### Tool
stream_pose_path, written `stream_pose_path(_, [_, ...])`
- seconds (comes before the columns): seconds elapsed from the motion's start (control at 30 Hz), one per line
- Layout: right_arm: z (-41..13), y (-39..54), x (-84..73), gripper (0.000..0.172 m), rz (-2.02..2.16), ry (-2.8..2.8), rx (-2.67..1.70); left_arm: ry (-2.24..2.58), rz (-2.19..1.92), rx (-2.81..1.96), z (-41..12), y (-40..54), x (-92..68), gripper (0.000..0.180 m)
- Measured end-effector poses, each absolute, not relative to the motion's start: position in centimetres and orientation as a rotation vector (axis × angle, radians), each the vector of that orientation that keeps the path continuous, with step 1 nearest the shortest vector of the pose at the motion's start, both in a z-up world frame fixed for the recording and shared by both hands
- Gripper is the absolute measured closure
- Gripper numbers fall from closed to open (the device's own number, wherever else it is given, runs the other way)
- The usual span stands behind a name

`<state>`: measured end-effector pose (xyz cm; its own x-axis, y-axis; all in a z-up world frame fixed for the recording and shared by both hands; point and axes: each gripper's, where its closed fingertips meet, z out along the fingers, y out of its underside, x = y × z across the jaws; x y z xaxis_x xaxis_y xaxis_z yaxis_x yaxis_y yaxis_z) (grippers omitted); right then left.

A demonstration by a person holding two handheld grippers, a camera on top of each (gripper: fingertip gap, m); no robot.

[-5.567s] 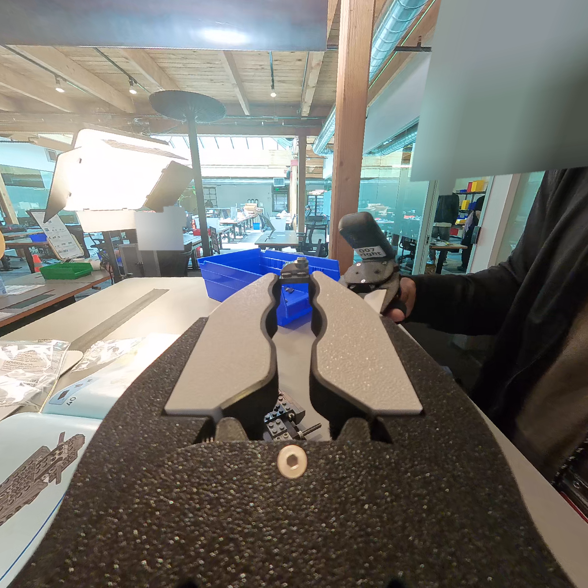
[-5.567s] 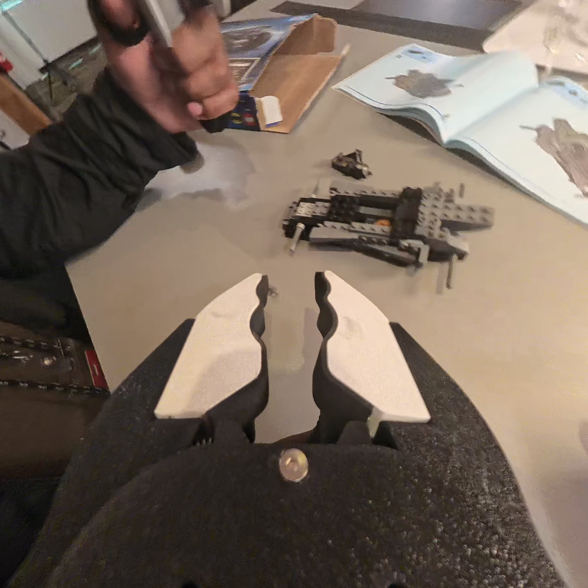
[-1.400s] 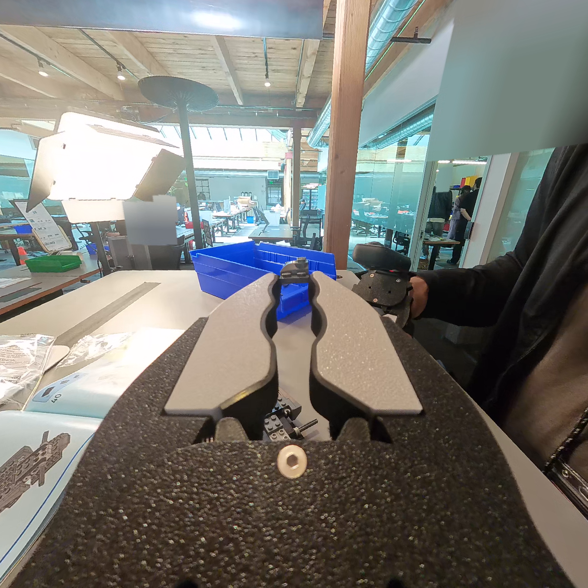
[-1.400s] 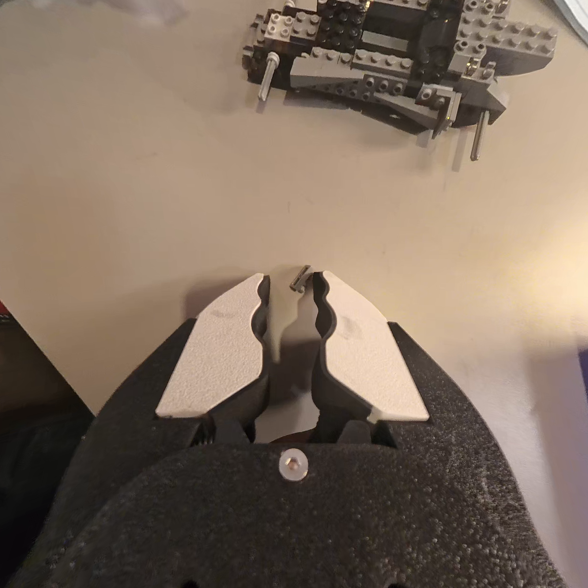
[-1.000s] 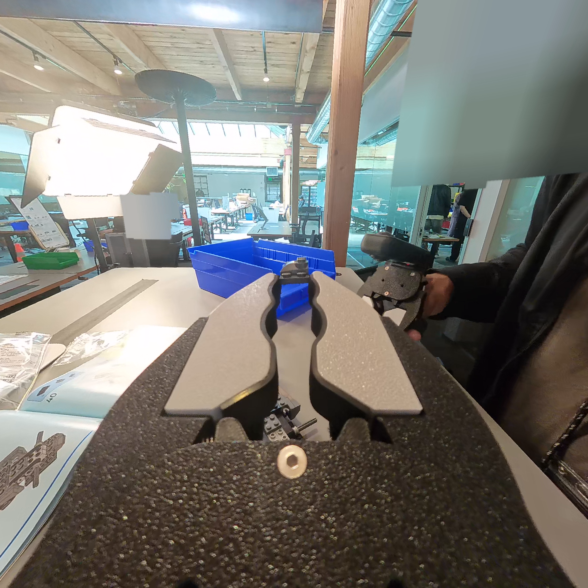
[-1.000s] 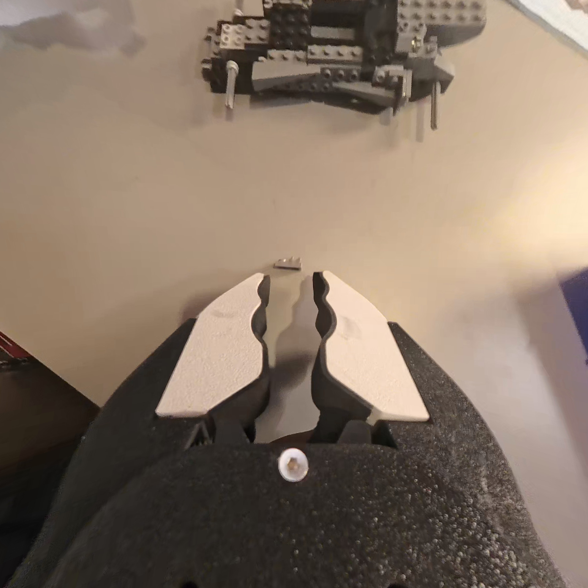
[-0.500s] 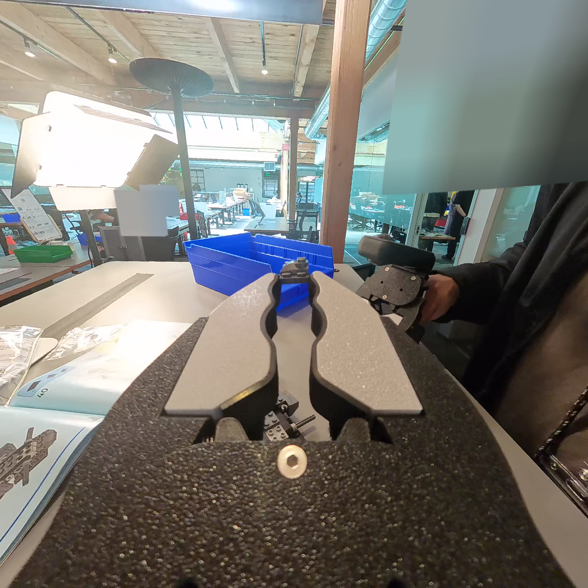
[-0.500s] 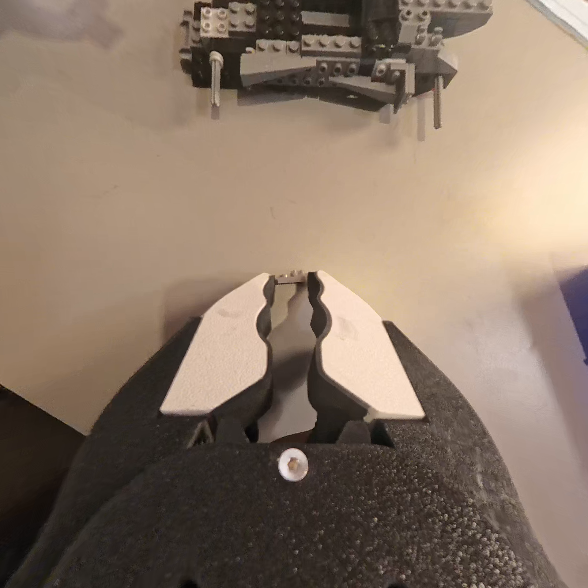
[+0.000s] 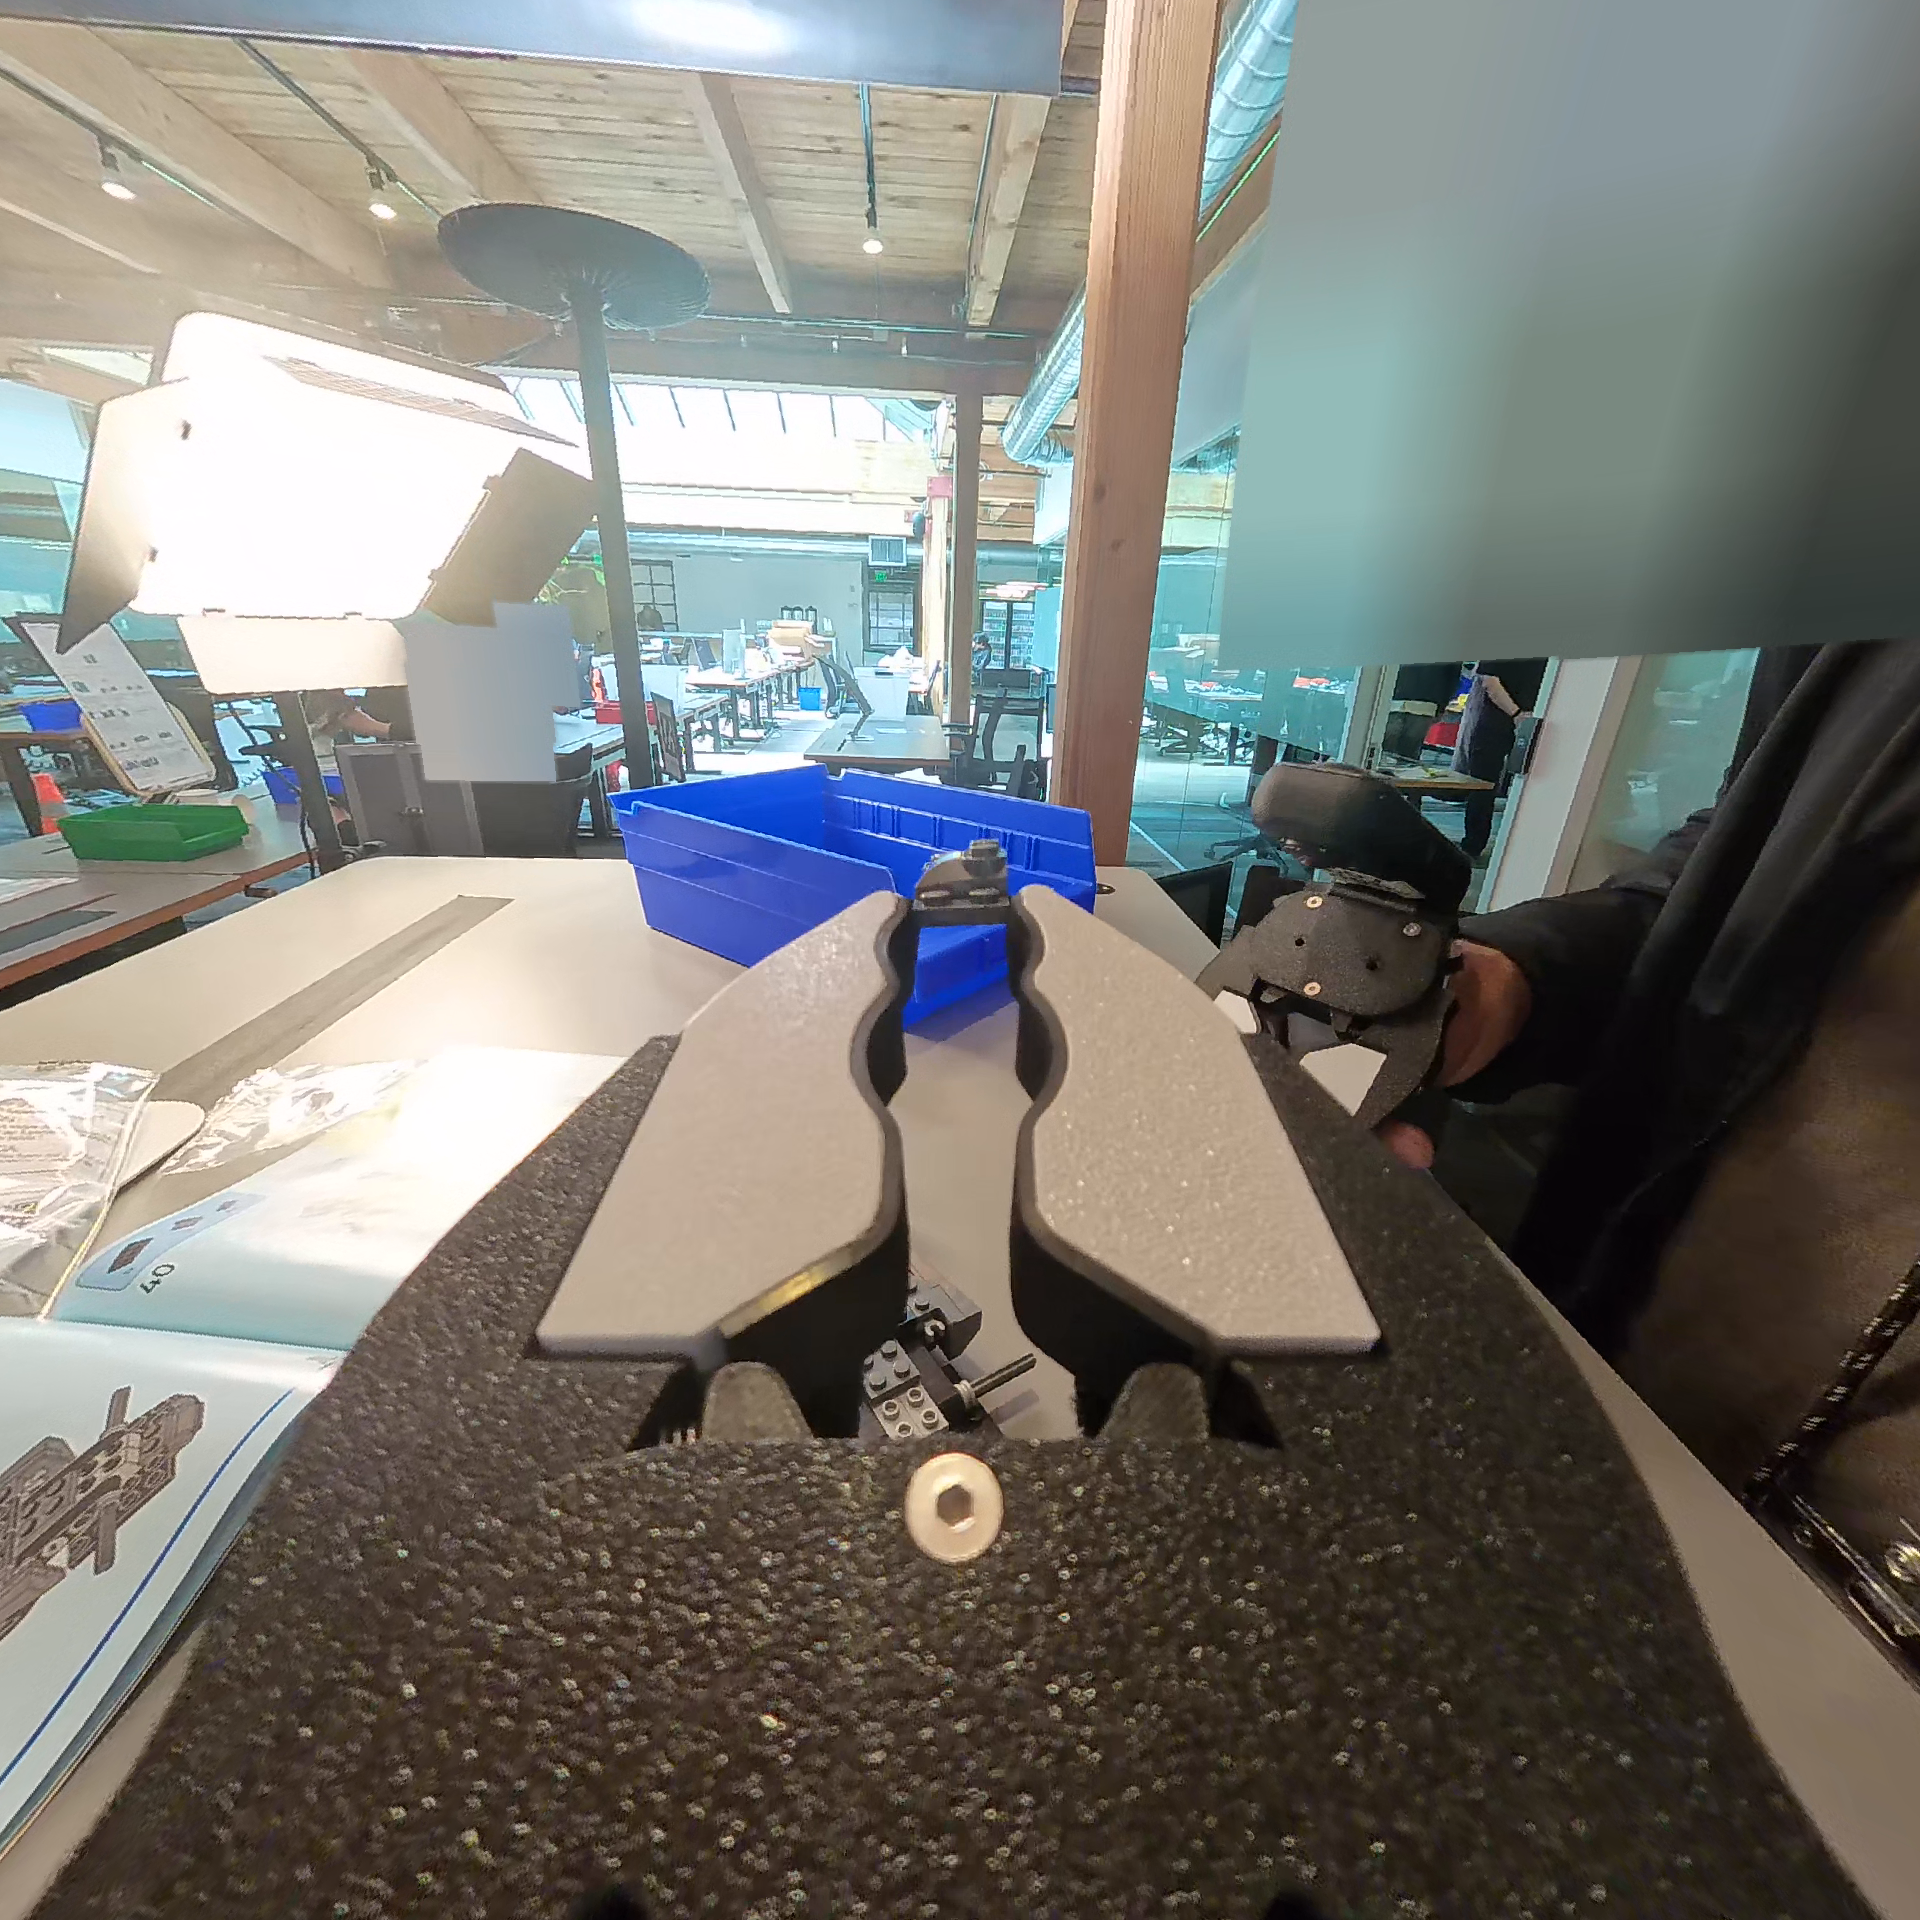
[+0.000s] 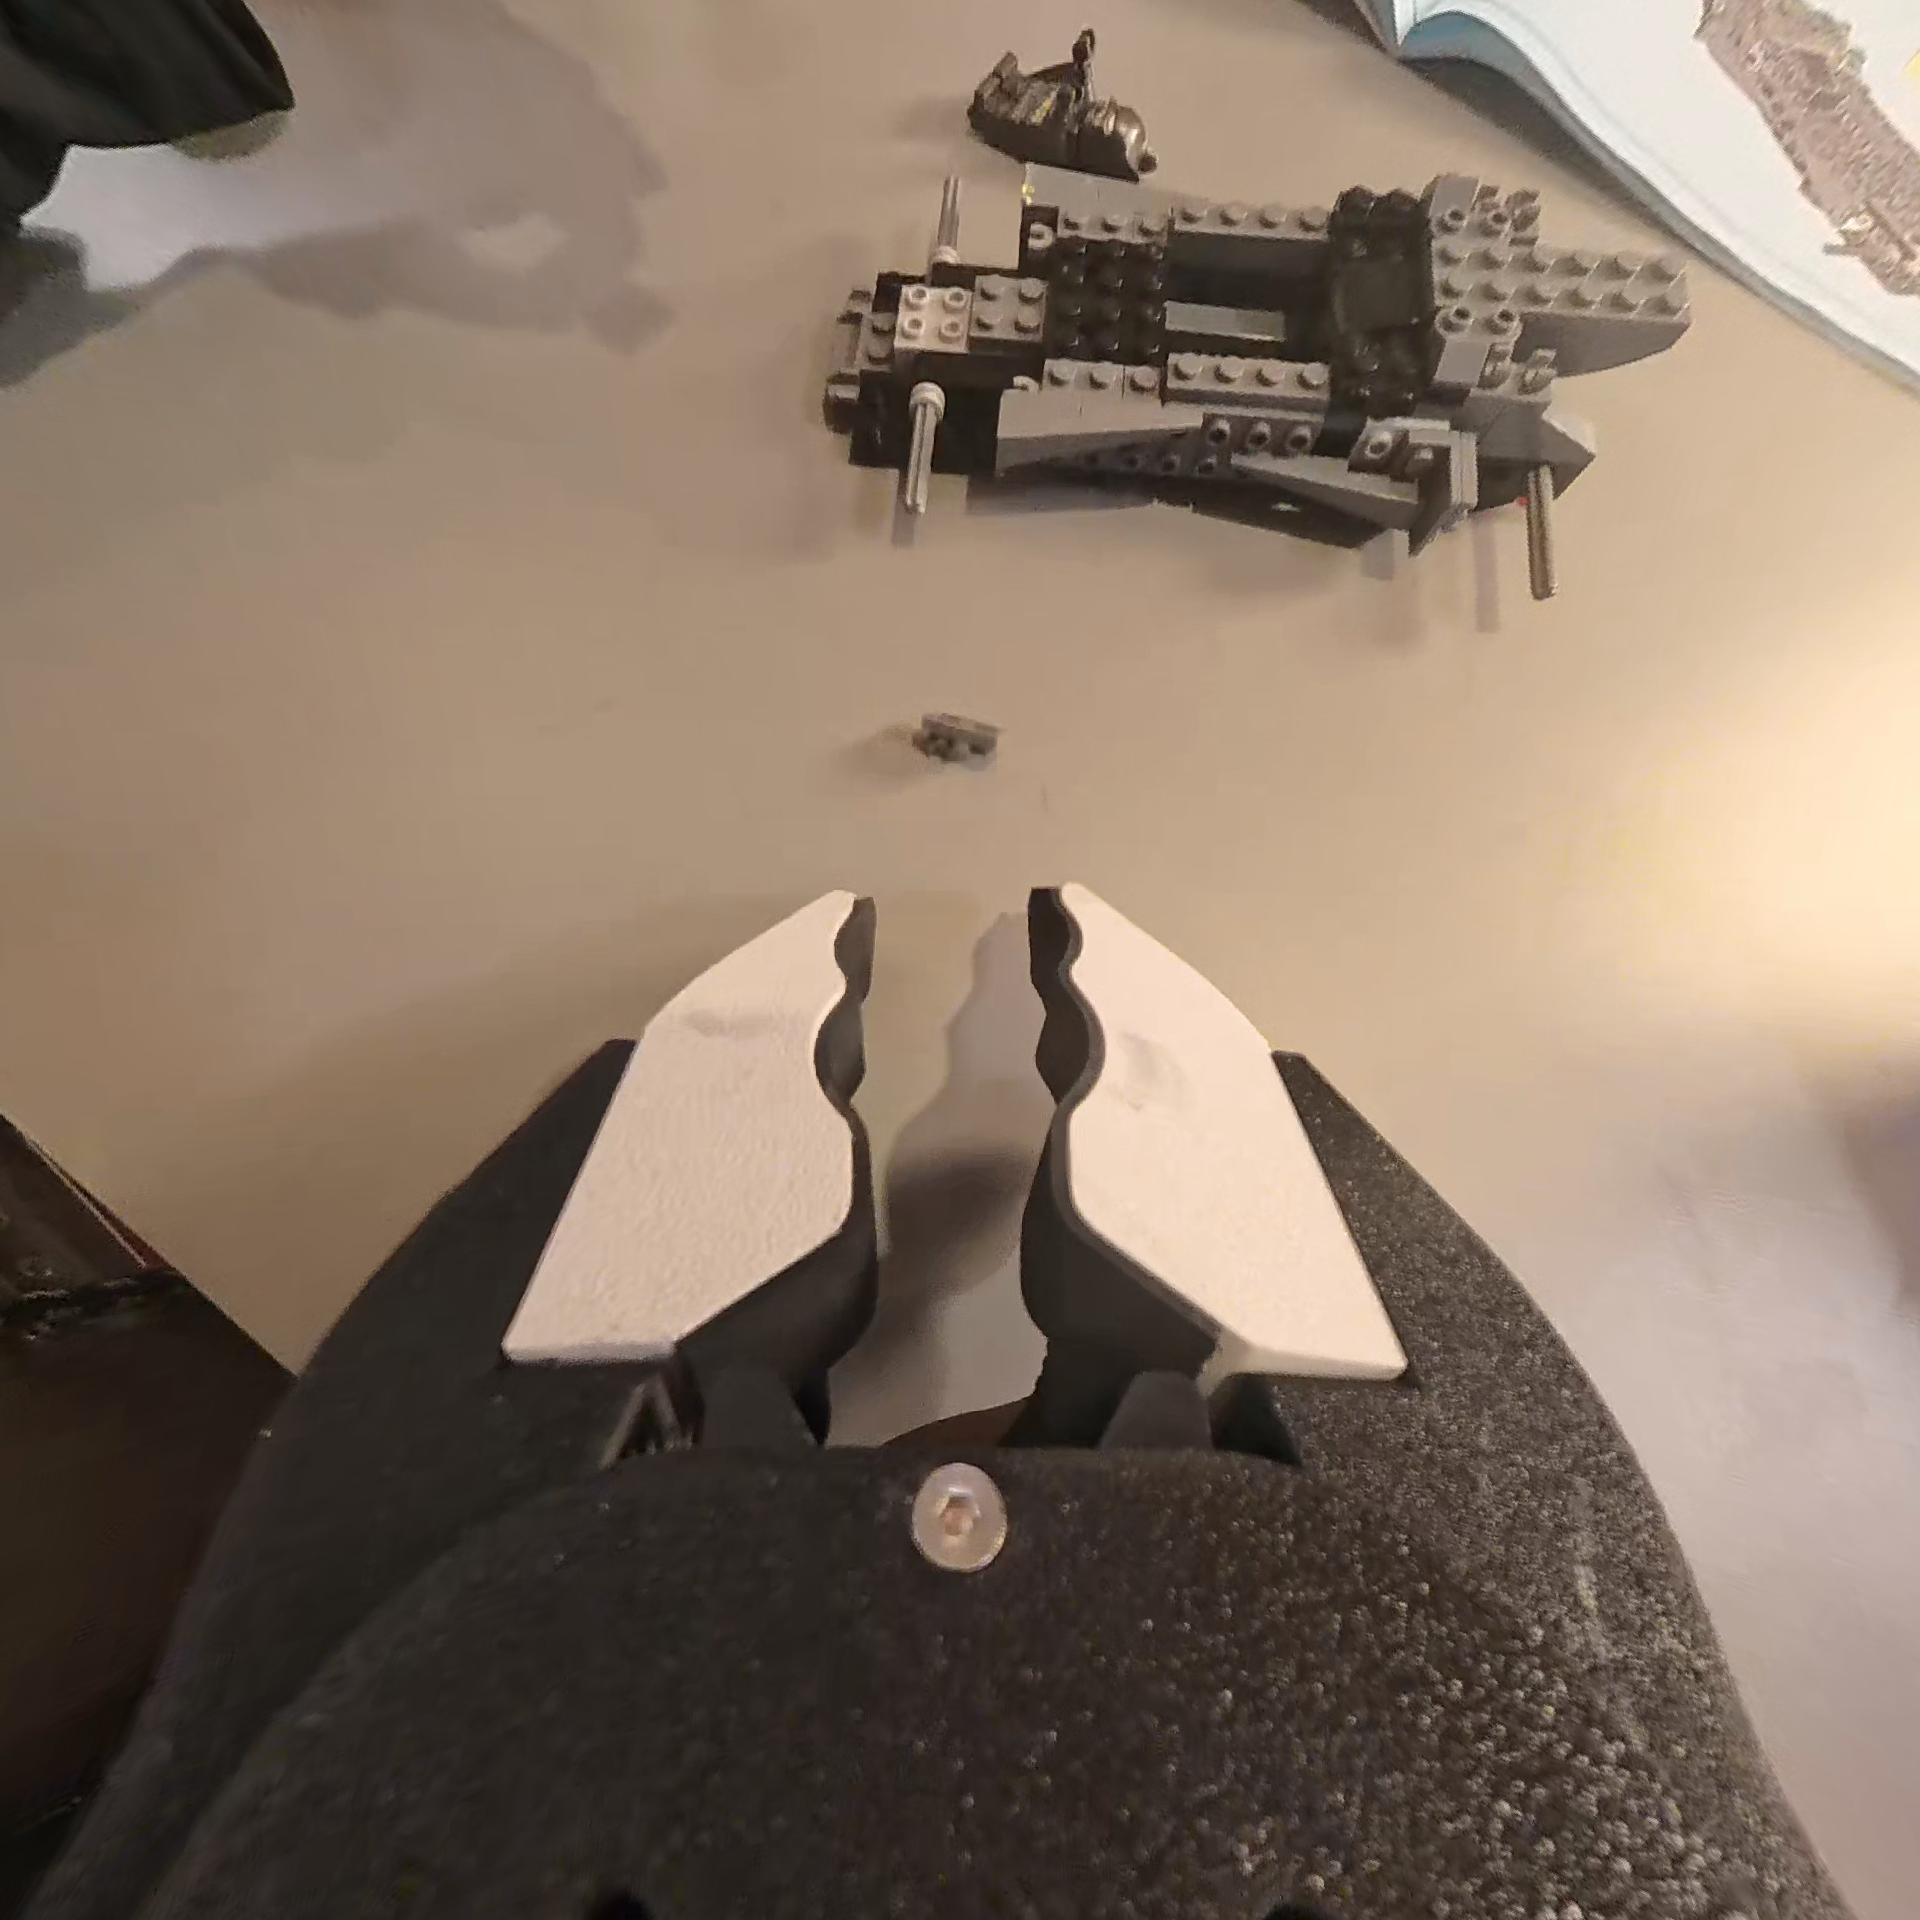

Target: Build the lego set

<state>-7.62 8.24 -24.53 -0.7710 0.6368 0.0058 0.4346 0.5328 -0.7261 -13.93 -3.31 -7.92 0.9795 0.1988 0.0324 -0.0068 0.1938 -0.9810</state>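
Worktop: broad bare stretch ahead of right gripper; near edge at lower left. Blue bin beyond left gripper. Open booklet at left. Brick model well ahead of right fingers. Left fingers narrowly apart, pressed on small dark grey brick piece at tips. Right fingers parted, bare; tiny grey piece on worktop just ahead, apart.

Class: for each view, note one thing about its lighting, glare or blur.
Left wrist view: the light panel is blown out to white glare, and straight posts bow from the wide lens. Right wrist view: dimmer and warm-toned, with soft shadows on the table and blur at the right edge.
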Motion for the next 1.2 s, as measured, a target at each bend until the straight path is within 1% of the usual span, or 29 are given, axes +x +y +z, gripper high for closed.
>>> stream_pose_path(0.3, [-25.1, 6.4, -9.4, 0.144, 0.984, -2.512, -0.791, -0.166, 0.137, -1.378, -8.2, -3.0, -14.0, 0.164])
stream_pose_path(0.43, [-25.1, 6.0, -10.5, 0.152, 0.943, -2.545, -0.629, -0.165, 0.138, -1.377, -8.2, -3.0, -14.0, 0.164])
stream_pose_path(0.57, [-25.4, 5.7, -10.3, 0.154, 0.953, -2.693, -0.408, -0.17, 0.135, -1.373, -8.2, -3.1, -14.0, 0.164])
stream_pose_path(0.6, [-25.4, 5.7, -10.5, 0.156, 0.954, -2.715, -0.37, -0.17, 0.134, -1.372, -8.2, -3.1, -14.0, 0.164])
stream_pose_path(0.7, [-25.0, 5.4, -10.7, 0.169, 0.988, -2.781, -0.276, -0.166, 0.135, -1.374, -8.1, -3.0, -13.9, 0.164])
stream_pose_path(0.77, [-24.9, 5.2, -10.2, 0.172, 0.995, -2.857, -0.189, -0.164, 0.135, -1.373, -8.1, -3.0, -13.9, 0.164])
stream_pose_path(0.87, [-25.1, 5.8, -10.8, 0.167, 0.859, -2.893, -0.137, -0.164, 0.137, -1.371, -8.0, -3.1, -13.9, 0.164])
stream_pose_path(0.93, [-24.8, 6.0, -10.5, 0.164, 0.842, -2.915, -0.184, -0.165, 0.141, -1.37, -8.0, -3.2, -13.9, 0.164])
stream_pose_path(0.97, [-24.8, 6.1, -10.3, 0.158, 0.852, -2.921, -0.268, -0.166, 0.143, -1.369, -7.9, -3.3, -13.9, 0.164])
stream_pose_path(1.0, [-25.0, 6.1, -10.1, 0.148, 0.86, -2.918, -0.383, -0.166, 0.145, -1.368, -7.9, -3.3, -13.9, 0.164])
stream_pose_path(1.07, [-25.2, 5.9, -9.4, 0.145, 0.929, -2.857, -0.595, -0.166, 0.149, -1.368, -7.8, -3.4, -13.9, 0.164])
stream_pose_path(1.13, [-25.2, 5.4, -8.9, 0.141, 1.002, -2.769, -0.709, -0.164, 0.152, -1.364, -7.7, -3.5, -13.9, 0.164])
stream_pose_path(1.2, [-25.2, 5.2, -9.3, 0.14, 1.004, -2.677, -0.769, -0.165, 0.149, -1.358, -7.6, -3.5, -13.9, 0.164])
